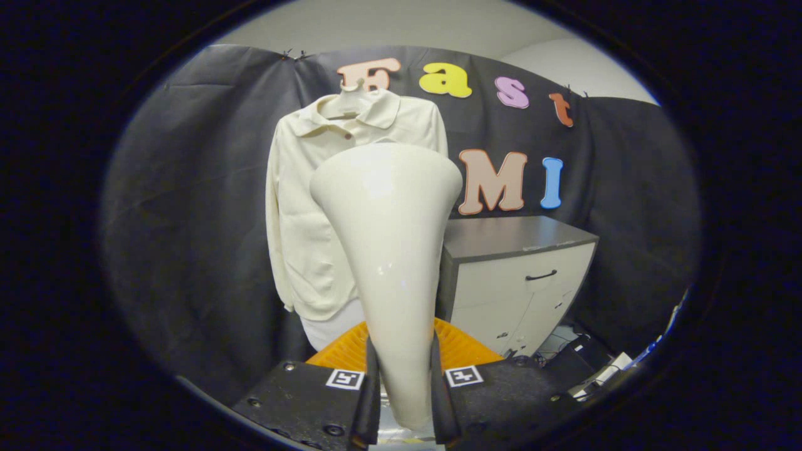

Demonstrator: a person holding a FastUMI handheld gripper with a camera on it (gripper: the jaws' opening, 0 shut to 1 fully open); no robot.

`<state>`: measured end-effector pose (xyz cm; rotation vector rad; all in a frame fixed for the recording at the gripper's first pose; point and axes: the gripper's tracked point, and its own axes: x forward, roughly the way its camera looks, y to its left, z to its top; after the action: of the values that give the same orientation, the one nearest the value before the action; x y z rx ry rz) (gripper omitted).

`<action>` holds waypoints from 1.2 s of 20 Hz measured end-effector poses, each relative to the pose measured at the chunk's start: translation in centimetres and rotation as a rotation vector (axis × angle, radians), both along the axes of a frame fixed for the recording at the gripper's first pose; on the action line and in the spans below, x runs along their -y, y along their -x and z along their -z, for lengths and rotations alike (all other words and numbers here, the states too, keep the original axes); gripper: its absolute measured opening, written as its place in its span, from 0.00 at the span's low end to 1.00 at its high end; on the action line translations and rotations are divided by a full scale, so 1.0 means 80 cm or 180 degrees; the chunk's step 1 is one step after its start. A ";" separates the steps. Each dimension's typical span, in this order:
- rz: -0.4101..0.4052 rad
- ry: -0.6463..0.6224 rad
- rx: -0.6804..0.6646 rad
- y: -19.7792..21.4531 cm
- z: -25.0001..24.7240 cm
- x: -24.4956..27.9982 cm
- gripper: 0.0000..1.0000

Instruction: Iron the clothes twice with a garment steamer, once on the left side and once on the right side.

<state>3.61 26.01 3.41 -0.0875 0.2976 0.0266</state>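
A cream garment steamer [390, 250] stands upright between my fingers, its wide head flaring upward. My gripper [404, 388] is shut on the steamer's narrow handle, both fingers pressing its sides. Beyond it hangs a cream collared jacket [301, 207] on a hanger [354, 88] against the booth wall. The steamer head covers the jacket's right half and stands a little apart from the cloth; how far I cannot tell.
A grey-topped white cabinet [520, 275] with a dark handle stands to the right of the jacket. An orange ribbed object [460, 347] lies just beyond the fingers, below the jacket. Cables and small items lie on the floor at the lower right [595, 369].
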 end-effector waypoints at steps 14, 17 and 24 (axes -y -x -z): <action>-0.0259 -0.0243 0.0588 0.041 -0.116 0.022 0.33; -0.0227 -0.0230 0.0563 0.059 -0.100 0.033 0.33; -0.0253 -0.0197 0.0413 0.089 -0.052 0.037 0.33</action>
<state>-3.48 23.05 7.60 -0.0392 0.1633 0.1084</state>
